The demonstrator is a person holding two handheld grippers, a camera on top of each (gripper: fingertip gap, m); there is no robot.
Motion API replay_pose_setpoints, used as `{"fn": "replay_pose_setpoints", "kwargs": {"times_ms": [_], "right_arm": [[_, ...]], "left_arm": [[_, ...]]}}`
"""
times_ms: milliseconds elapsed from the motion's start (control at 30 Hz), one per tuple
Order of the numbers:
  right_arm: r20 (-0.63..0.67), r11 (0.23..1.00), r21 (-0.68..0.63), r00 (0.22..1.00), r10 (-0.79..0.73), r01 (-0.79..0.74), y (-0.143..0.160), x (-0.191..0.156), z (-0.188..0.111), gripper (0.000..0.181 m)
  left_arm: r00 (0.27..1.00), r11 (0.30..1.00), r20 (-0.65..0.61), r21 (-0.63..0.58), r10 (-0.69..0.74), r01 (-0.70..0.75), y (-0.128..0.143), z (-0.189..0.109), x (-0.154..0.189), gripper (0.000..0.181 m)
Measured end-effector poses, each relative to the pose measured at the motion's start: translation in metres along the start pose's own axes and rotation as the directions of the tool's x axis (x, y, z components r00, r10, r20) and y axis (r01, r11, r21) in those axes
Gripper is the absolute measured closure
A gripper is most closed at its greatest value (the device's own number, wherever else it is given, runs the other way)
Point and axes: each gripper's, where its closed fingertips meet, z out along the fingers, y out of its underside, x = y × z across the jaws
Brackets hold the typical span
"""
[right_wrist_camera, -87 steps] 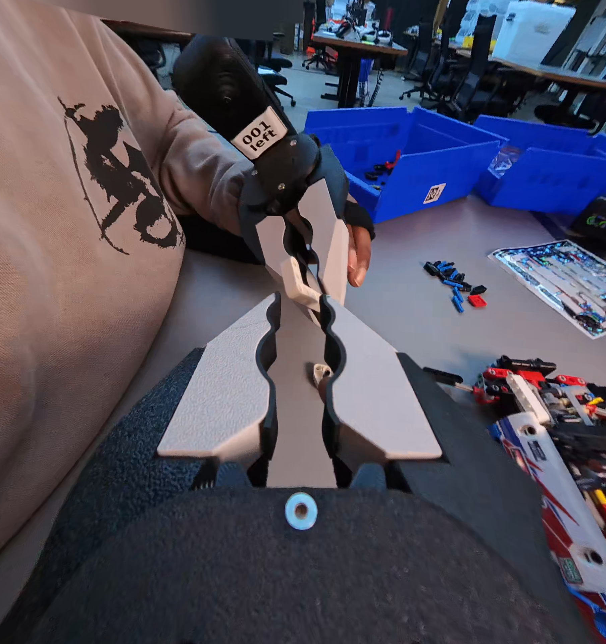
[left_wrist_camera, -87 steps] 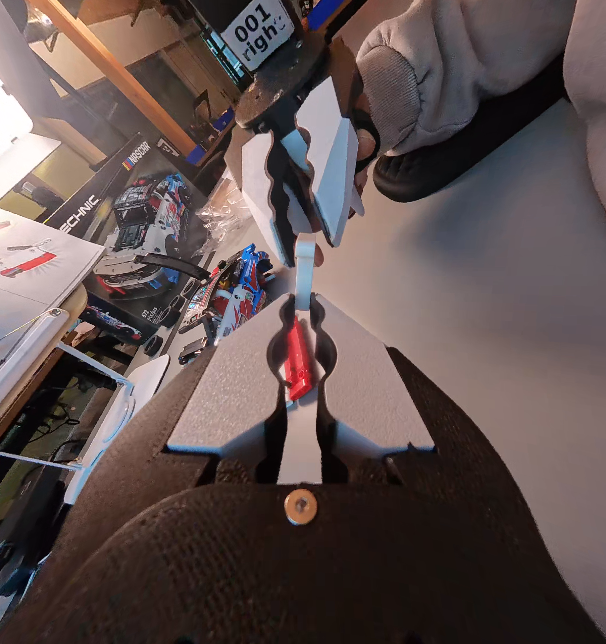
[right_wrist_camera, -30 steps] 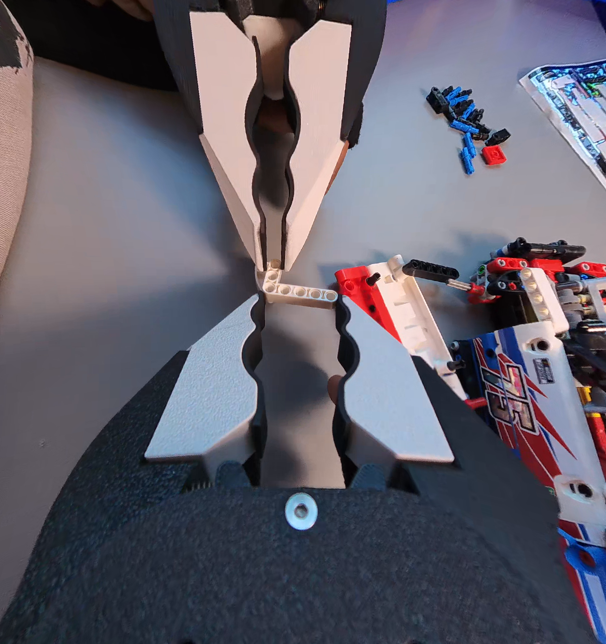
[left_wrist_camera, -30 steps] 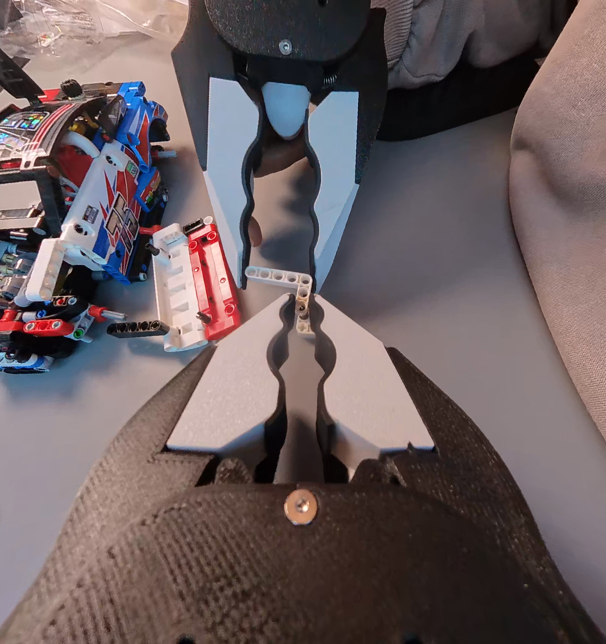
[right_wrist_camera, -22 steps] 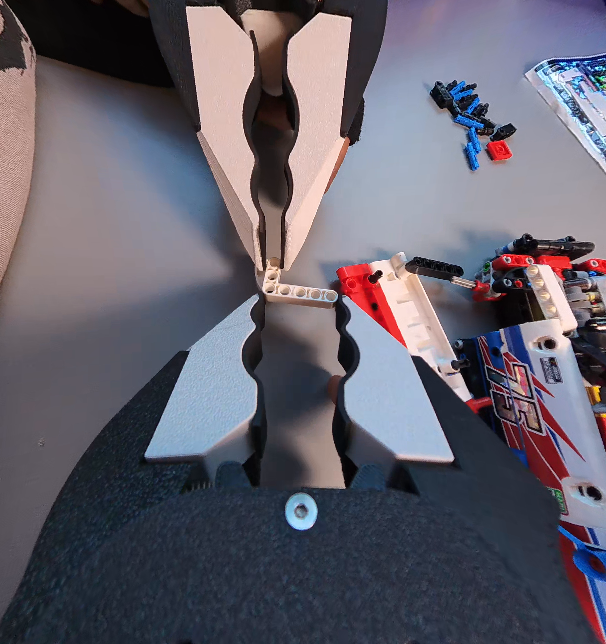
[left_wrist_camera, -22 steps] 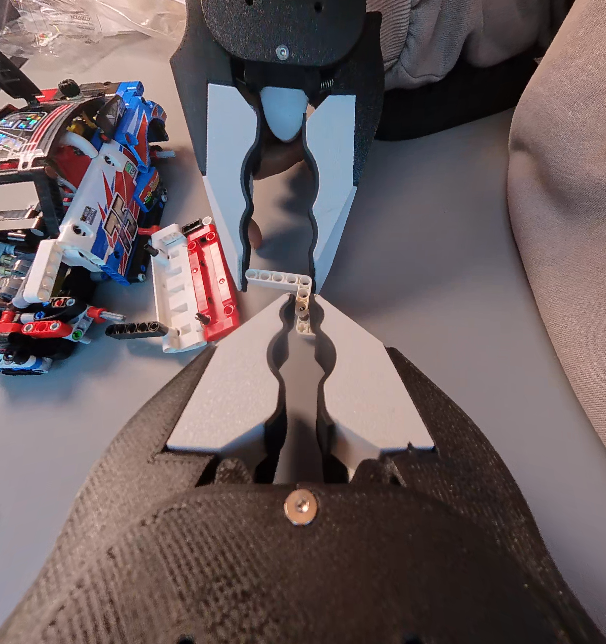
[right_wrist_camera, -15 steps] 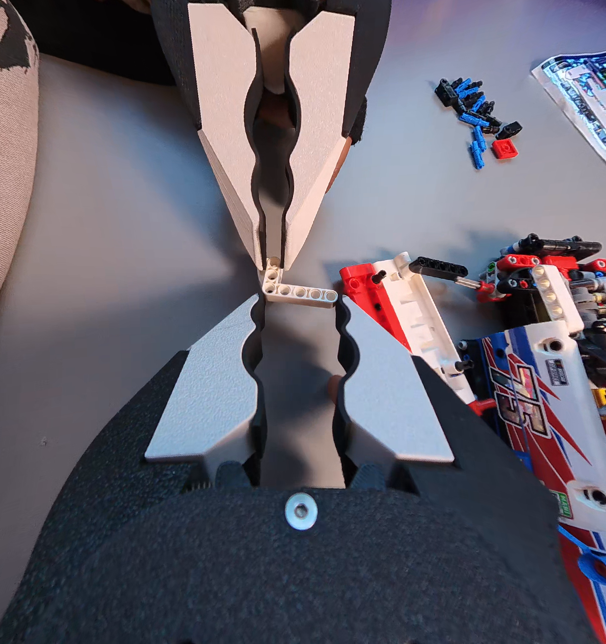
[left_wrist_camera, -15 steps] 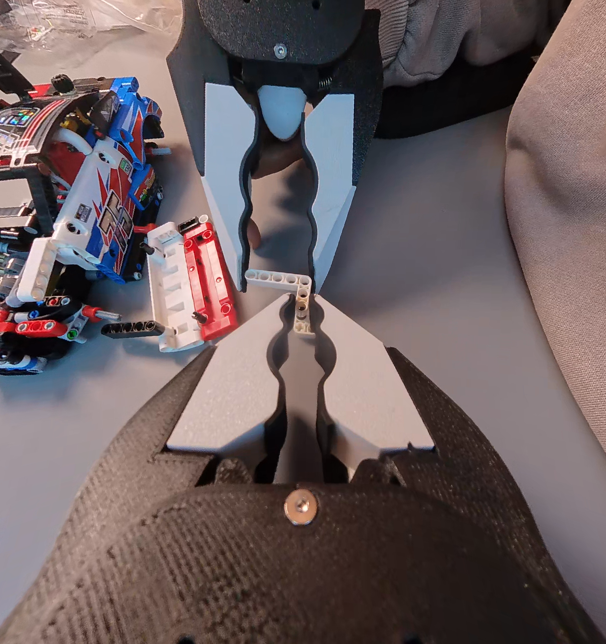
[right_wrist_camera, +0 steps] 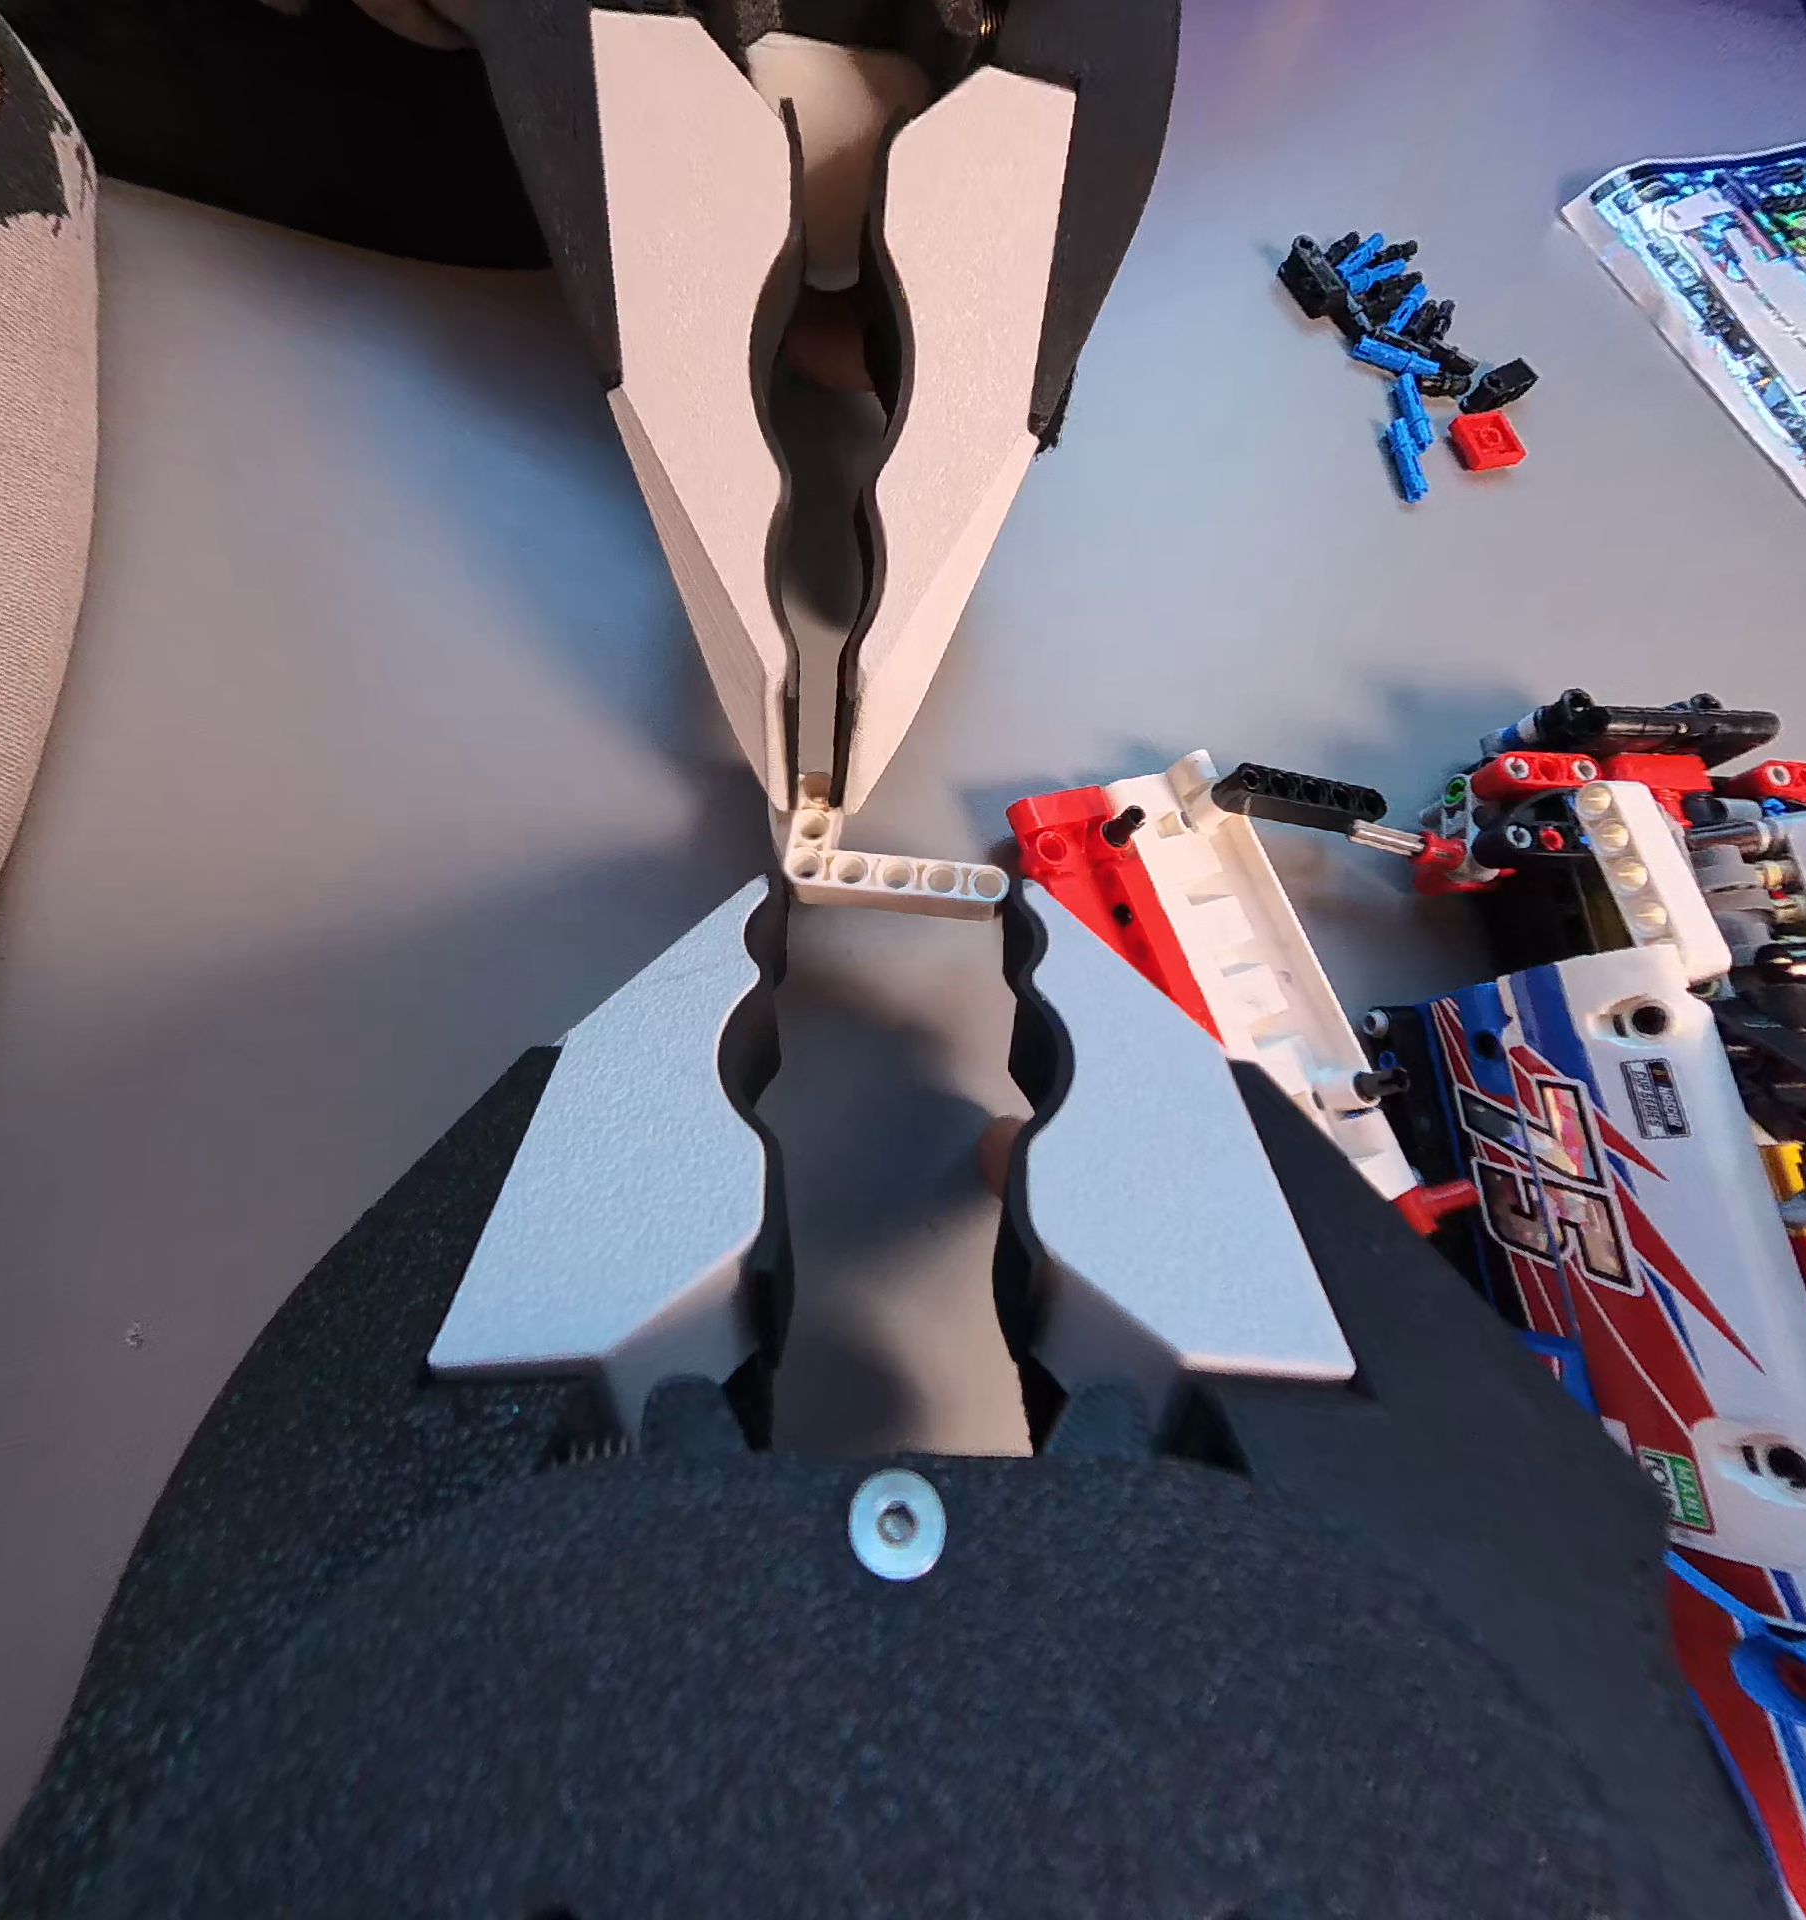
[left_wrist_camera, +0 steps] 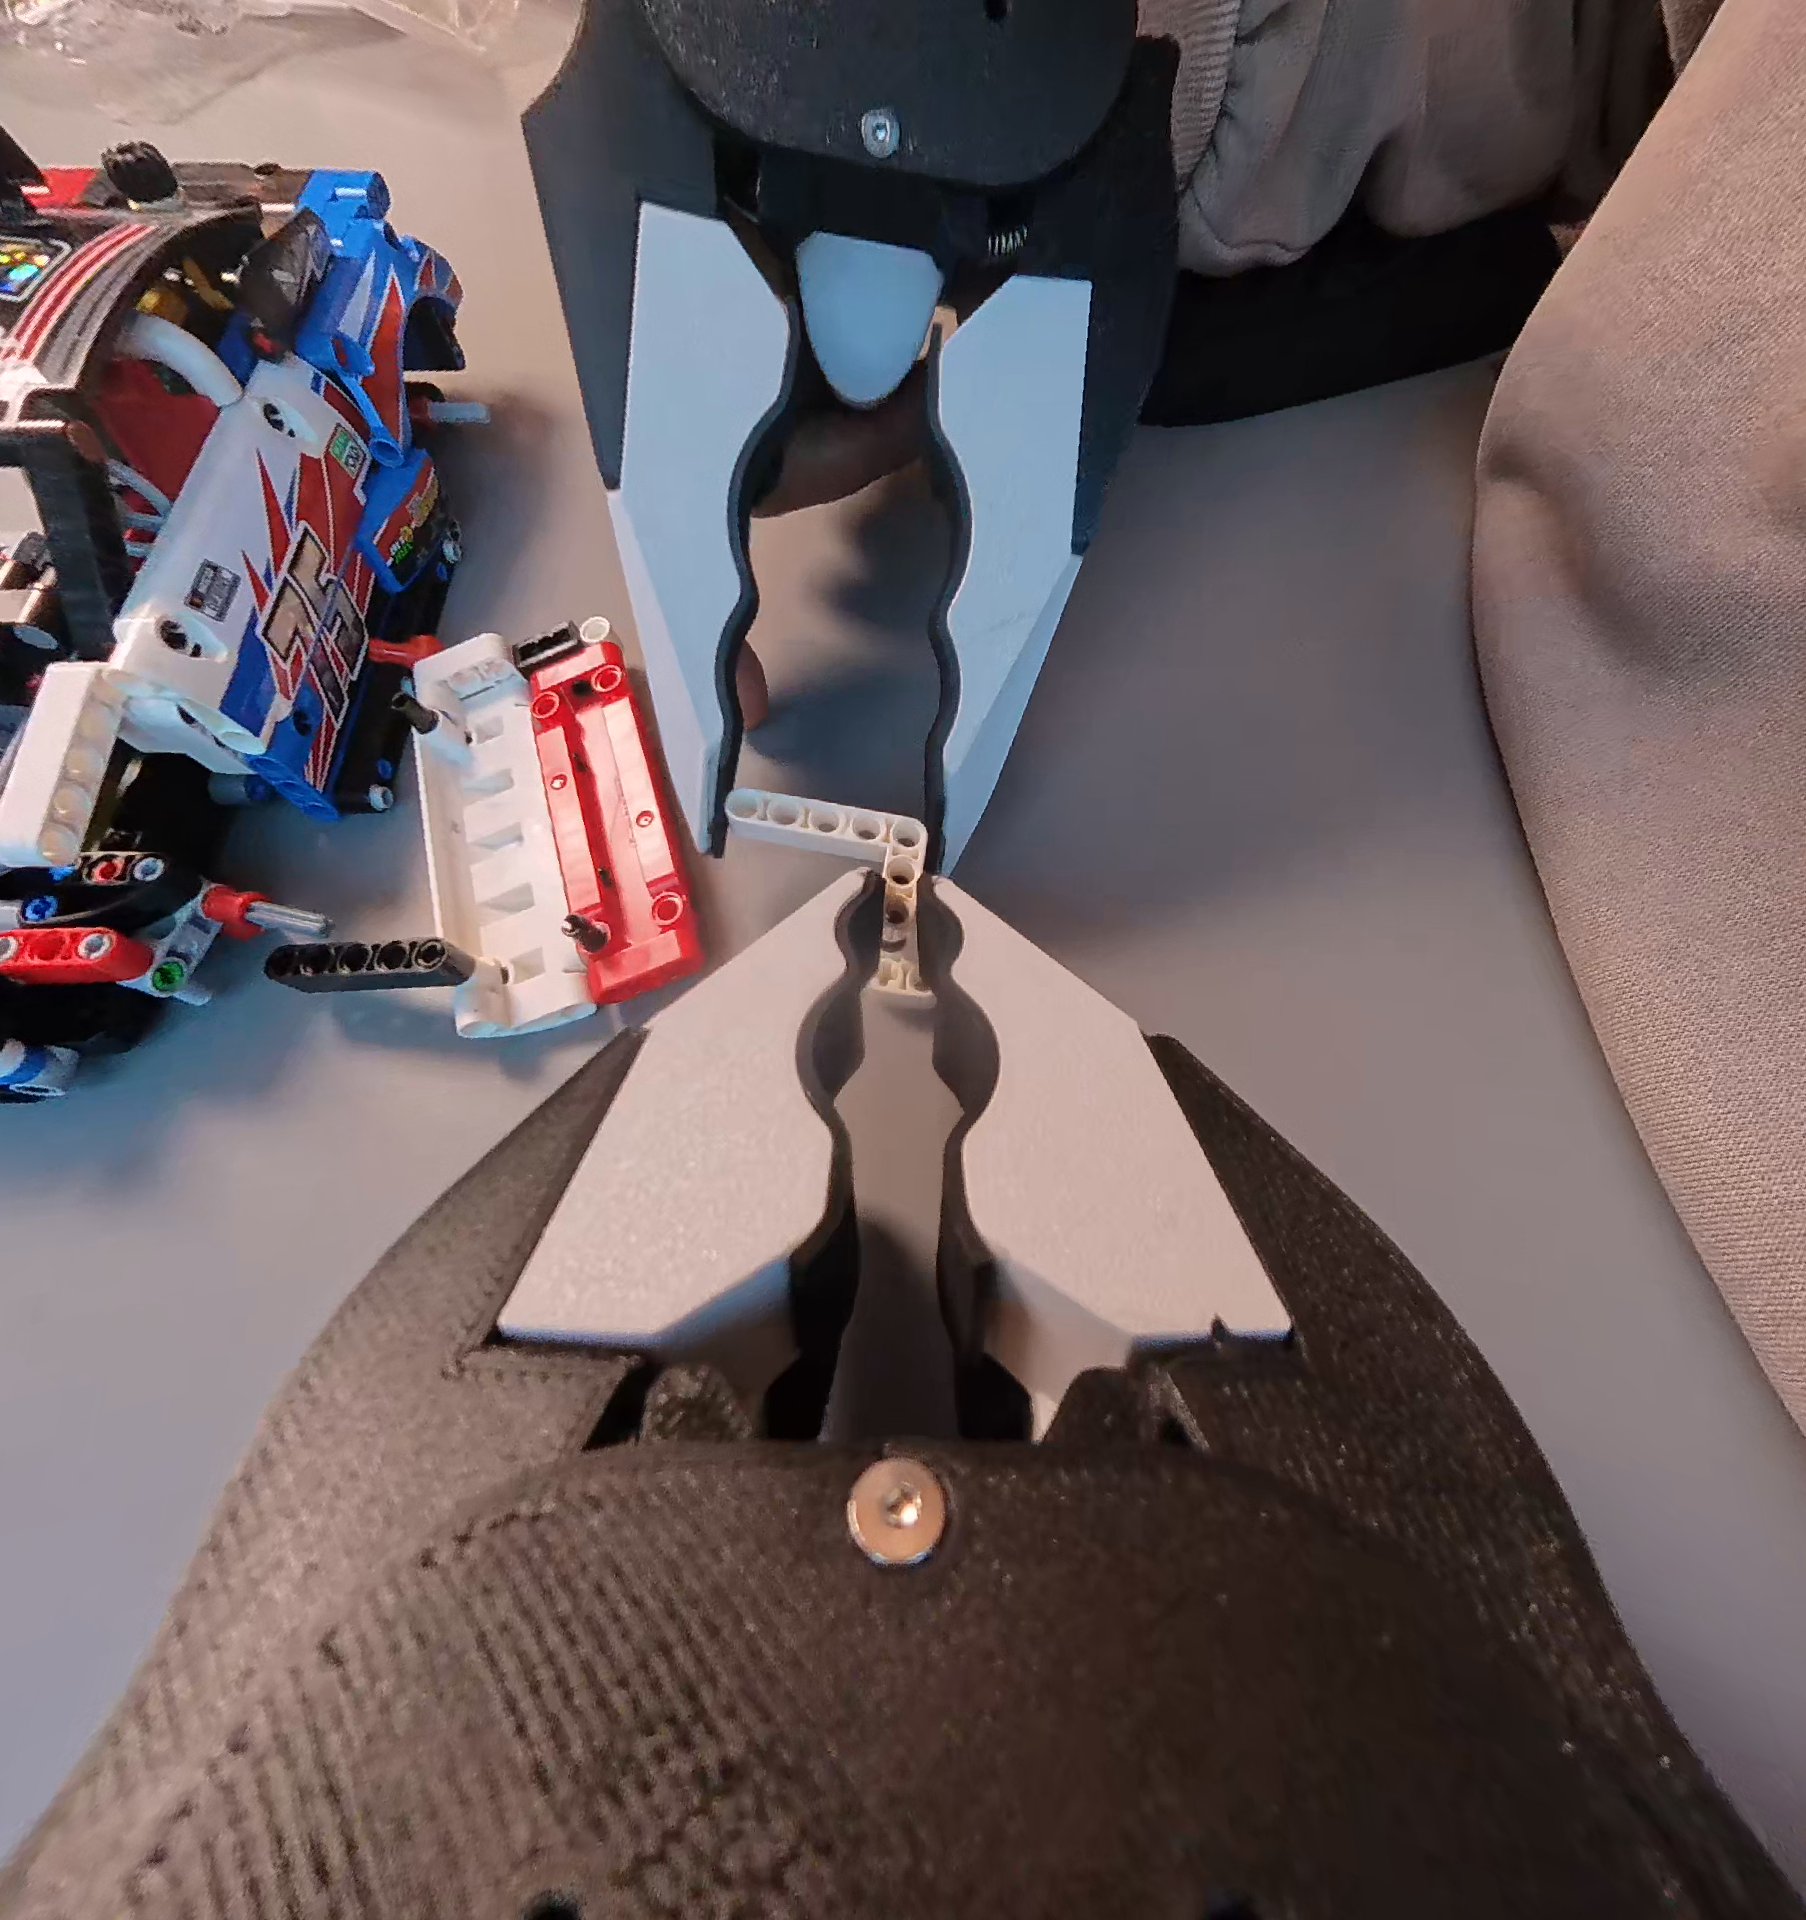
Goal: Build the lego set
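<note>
A white L-shaped beam [left_wrist_camera: 826,828] is held low over the grey table [left_wrist_camera: 1242,831]. My left gripper [left_wrist_camera: 904,890] is shut on its short arm. In the right wrist view the left gripper [right_wrist_camera: 816,787] comes in from the top, pinching that arm of the beam [right_wrist_camera: 894,878]. My right gripper [right_wrist_camera: 891,899] is open, its fingertips on either side of the beam's long arm, not closed on it. It faces me in the left wrist view [left_wrist_camera: 831,847].
A red and white panel piece [left_wrist_camera: 556,821] [right_wrist_camera: 1190,914] lies beside the beam, next to the partly built race car [left_wrist_camera: 203,582] [right_wrist_camera: 1605,1143]. A pile of blue and black pins [right_wrist_camera: 1387,322], a red plate [right_wrist_camera: 1489,442] and a sticker sheet [right_wrist_camera: 1751,343] lie farther back. The person's body [left_wrist_camera: 1688,727] borders the table. Less than 4 cm separates the two grippers' tips. The red plate [right_wrist_camera: 1489,442] lies around 20 centimeters away from my right fingertips.
Since 2.9 s ago both grippers came down from the air to the table by the car. In the last second they barely moved; the right stays open around the beam.
</note>
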Motion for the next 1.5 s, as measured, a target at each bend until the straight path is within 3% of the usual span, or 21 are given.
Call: {"fn": "replay_pose_setpoints", "kwargs": {"times_ms": [133,333,467,600,700,867,1033,1200,1500], "right_arm": [[0.006,1.0,0.026,1.0,0.011,-0.011,-0.005,0.0,-0.001,0.138],[0.006,1.0,0.015,1.0,-0.004,0.004,-0.003,-0.004,0.002,0.152],[0.019,1.0,0.019,1.0,0.015,-0.016,-0.004,-0.004,0.001,0.146],[0.076,0.994,-0.013,0.991,0.109,-0.108,0.002,-0.004,-0.004,0.126],[0.074,0.992,-0.022,0.989,0.129,-0.128,0.001,-0.005,-0.003,0.125],[0.029,0.994,-0.048,0.994,0.103,-0.101,0.0,-0.003,0.003,0.142],[0.013,0.995,-0.053,0.996,0.091,-0.09,0.0,-0.003,0.004,0.143],[-0.024,0.995,-0.074,0.998,0.058,-0.06,-0.001,-0.002,0.004,0.143],[-0.038,0.996,-0.079,0.998,0.045,-0.048,-0.003,-0.003,0.005,0.143]], "left_arm": [[1.0,1.0,-0.011,0.004,-0.002,0.002,-0.001,0.0,-0.001,0.178],[1.0,1.0,-0.009,0.003,0.011,-0.011,-0.001,0.0,-0.001,0.181],[1.0,1.0,-0.013,0.004,0.019,-0.019,-0.001,0.0,0.0,0.181],[0.998,0.998,-0.008,0.002,0.064,-0.064,0.0,0.0,0.004,0.181],[0.997,0.997,-0.001,0.001,0.082,-0.082,0.0,0.0,0.004,0.181],[0.996,0.996,-0.002,0.002,0.091,-0.091,0.0,-0.001,0.005,0.181],[0.997,0.997,0.007,0.005,0.071,-0.071,0.0,-0.002,0.004,0.181],[1.0,1.0,-0.008,0.01,0.002,-0.002,0.0,-0.004,0.001,0.167],[1.0,0.998,-0.018,-0.053,0.02,-0.021,0.008,0.001,0.002,0.175]]}}
